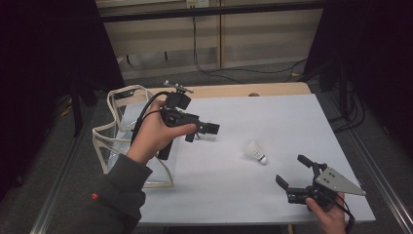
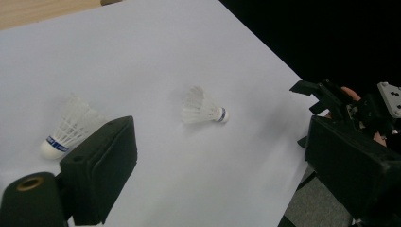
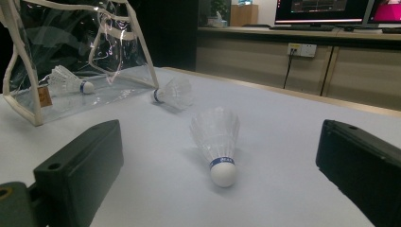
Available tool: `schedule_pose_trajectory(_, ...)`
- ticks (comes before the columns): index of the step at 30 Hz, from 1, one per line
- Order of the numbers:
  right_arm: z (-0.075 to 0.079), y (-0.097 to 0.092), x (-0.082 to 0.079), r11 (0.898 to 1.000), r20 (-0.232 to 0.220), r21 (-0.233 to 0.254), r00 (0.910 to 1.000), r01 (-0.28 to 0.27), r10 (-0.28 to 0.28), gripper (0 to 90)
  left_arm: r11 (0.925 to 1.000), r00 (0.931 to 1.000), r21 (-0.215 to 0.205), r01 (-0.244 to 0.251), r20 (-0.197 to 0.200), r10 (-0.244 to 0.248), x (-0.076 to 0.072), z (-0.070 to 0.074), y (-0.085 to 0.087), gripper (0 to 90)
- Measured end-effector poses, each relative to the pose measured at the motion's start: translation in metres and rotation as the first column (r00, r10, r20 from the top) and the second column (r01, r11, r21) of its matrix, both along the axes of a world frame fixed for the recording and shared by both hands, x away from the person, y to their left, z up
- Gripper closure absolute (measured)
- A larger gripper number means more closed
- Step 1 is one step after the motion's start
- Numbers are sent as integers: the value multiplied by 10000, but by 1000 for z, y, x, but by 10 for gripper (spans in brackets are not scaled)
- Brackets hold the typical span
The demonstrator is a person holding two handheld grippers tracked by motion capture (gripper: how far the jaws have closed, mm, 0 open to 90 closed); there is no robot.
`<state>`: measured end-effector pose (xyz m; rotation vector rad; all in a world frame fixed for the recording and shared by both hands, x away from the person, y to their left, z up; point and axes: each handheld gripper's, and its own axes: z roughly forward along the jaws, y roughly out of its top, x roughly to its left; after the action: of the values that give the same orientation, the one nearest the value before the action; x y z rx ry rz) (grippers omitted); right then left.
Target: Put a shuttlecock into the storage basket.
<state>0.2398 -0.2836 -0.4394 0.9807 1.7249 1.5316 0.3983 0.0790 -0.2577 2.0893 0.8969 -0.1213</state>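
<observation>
A white shuttlecock [image 1: 254,152] with a blue band lies on its side on the white table [image 1: 272,112], right of centre. My right gripper [image 1: 291,169] stands open just short of it at the front right, and in the right gripper view the shuttlecock [image 3: 217,137] lies ahead between the wide jaws, cork end toward me. My left gripper [image 1: 204,131] hovers open over the table's left middle, pointing right. In the left gripper view a second shuttlecock [image 2: 71,127] lies beside the left jaw and the first shuttlecock [image 2: 203,108] lies farther off. Nothing is held.
A clear plastic bag [image 1: 131,136] with cream trim stands open at the table's left edge. Inside it lies a third shuttlecock [image 3: 68,80]. The second shuttlecock [image 3: 172,93] rests just outside the bag [image 3: 71,47]. Cables run across the floor behind the table.
</observation>
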Motion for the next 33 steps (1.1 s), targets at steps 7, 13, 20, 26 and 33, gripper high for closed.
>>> schedule_pose_trajectory(7, 0, 1, 0, 10000, -27, -27, 10000, -44, 44, 16, 9999, 9999, 110, 117, -79, -116, -1, -13, -7, 91)
schedule_pose_trajectory(13, 0, 1, 0, 10000, -7, -21, 10000, -29, 29, 15, 9999, 9999, 124, 105, -122, -103, -2, -20, -11, 89)
schedule_pose_trajectory(20, 0, 2, 1, 10000, -3, -13, 10000, -62, 62, 15, 9998, 9999, 174, 65, -111, -63, -3, -25, -11, 88)
schedule_pose_trajectory(26, 0, 3, 2, 9999, 10, -48, 9999, -109, 109, 16, 9999, 9999, 117, 63, -110, -62, -2, -31, -12, 82)
schedule_pose_trajectory(33, 0, 3, 3, 10000, -30, -3, 10000, -82, 82, 15, 9995, 9999, 301, 68, -80, -65, -3, -38, -15, 78)
